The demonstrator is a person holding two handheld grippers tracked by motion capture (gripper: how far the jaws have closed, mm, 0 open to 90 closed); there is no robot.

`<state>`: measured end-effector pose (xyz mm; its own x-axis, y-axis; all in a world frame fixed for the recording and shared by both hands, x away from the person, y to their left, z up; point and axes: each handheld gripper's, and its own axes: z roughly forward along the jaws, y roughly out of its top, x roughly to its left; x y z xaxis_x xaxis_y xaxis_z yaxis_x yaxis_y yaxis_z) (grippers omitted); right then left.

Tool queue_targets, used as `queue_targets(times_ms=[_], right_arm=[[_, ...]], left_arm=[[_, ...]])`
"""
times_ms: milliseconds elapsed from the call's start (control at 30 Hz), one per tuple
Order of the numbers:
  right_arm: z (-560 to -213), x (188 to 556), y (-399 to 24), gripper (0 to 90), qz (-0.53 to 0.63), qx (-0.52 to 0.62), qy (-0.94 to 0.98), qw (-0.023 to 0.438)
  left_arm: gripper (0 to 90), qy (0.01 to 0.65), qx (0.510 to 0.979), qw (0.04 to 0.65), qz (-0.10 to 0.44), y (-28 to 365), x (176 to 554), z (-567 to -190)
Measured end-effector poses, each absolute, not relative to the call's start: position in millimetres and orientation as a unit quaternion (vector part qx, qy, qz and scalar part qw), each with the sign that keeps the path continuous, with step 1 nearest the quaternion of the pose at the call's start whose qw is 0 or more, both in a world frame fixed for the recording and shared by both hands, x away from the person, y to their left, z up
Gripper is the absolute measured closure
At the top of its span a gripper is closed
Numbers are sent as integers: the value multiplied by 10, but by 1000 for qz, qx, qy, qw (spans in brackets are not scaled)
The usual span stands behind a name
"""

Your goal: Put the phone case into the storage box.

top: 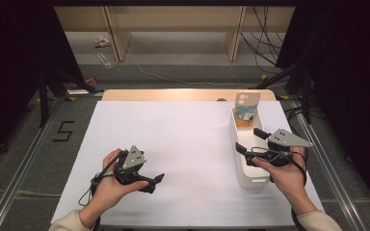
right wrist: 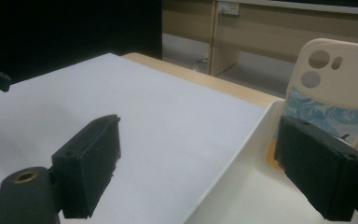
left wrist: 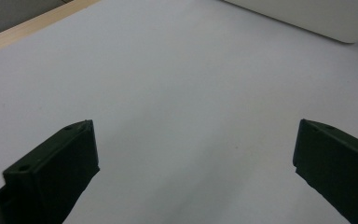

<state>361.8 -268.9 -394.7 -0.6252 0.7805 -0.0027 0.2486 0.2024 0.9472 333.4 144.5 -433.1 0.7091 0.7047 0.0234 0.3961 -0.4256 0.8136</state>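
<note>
A beige phone case (top: 247, 107) with a blue and white picture card stands upright at the far end of a long white bin (top: 244, 175) on the right of the table. In the right gripper view the case (right wrist: 335, 79) rises beyond the jaws. My right gripper (top: 249, 139) hovers over the bin's left wall (right wrist: 233, 172). It is open, with one jaw above the bin and the other above the white sheet. My left gripper (top: 147, 175) rests low over the sheet at the front left, open with nothing between its jaws (left wrist: 196, 135).
A white sheet (top: 173, 139) covers the table, with a strip of bare wood (top: 173, 94) along the far edge. The bin's rounded corner (left wrist: 317, 18) lies ahead of the left gripper. Dark curtains flank the table, and shelving and cables (top: 265, 43) lie beyond it.
</note>
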Motion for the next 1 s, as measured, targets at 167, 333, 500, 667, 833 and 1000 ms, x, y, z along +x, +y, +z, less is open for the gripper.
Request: queue_targets(times_ms=[167, 333, 500, 667, 833, 1000], right_arm=[[-3969, 3586, -2703, 154, 526, 347, 735, 251], [-3968, 3567, -2709, 155, 526, 344, 736, 252], [-3998, 3536, -2717, 155, 524, 340, 740, 251], [-4036, 3498, -2735, 155, 519, 338, 744, 251], [-4067, 3473, -2768, 155, 519, 340, 743, 252], [-4091, 3451, -2802, 153, 519, 342, 742, 253]], left_arm=[[0, 339, 817, 425, 191, 1494, 3291, -4317], [0, 340, 820, 421, 186, 1525, 3281, -4340], [0, 344, 817, 424, 187, 1551, 3274, -4340], [0, 344, 817, 422, 186, 1561, 3268, -4347], [0, 344, 817, 424, 187, 1563, 3271, -4352], [0, 345, 816, 424, 187, 1566, 3274, -4355]])
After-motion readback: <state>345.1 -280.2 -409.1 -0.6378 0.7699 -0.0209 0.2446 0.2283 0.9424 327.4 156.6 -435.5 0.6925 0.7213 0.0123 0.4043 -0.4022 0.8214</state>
